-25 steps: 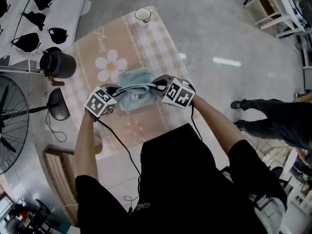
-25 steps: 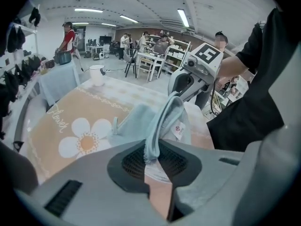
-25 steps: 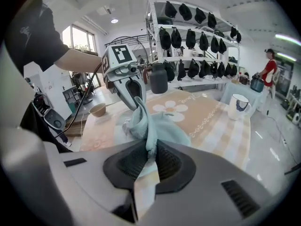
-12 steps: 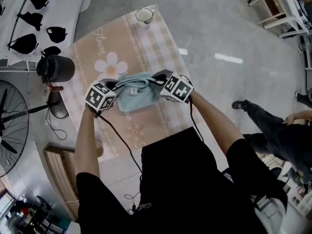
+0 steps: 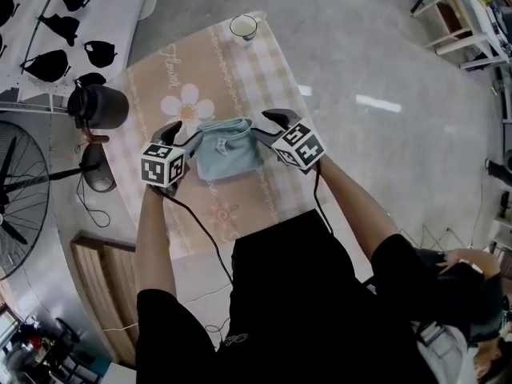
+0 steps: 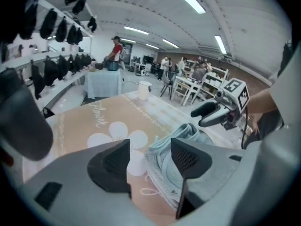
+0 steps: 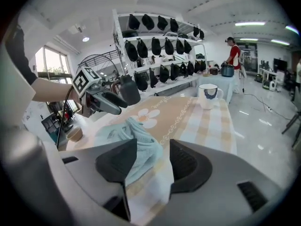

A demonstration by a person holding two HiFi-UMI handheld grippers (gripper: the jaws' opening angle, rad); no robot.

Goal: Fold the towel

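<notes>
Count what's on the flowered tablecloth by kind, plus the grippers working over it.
Towel: 1
Mug: 1
Grippers: 2, left gripper and right gripper; the jaws of both have just been opening, no pad pressing the towel
Total: 4

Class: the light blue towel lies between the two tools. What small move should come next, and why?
Probably draw both tools back from the towel: the left tool and right tool have just been opening, neither presses on anything though towel shows in each gap, and it lies folded.
</notes>
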